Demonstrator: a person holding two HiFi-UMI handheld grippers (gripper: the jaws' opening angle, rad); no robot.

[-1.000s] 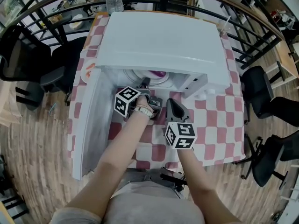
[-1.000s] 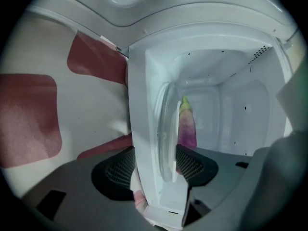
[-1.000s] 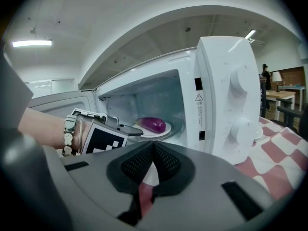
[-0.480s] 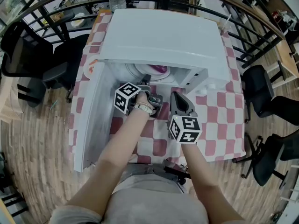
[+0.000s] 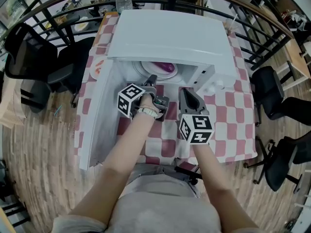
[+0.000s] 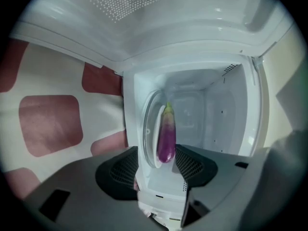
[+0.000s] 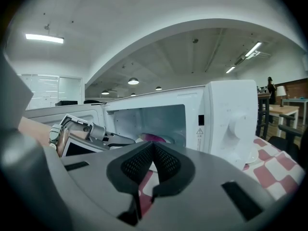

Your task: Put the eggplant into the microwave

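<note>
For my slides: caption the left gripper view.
Open left gripper facing the eggplant on the glass plate inside the microwave.

Eggplant (image 6: 166, 137) inside open microwave (image 6: 214, 114)

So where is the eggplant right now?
In the left gripper view, the eggplant lies on the glass plate inside the open microwave, straight ahead of the open left tool.

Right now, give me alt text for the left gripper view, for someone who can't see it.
A purple eggplant lies on the glass turntable inside the open white microwave, the whole scene tilted sideways. The left gripper fills the foreground, its dark jaws apart and empty in front of the opening. A red-and-white checked tablecloth shows at left.
</note>
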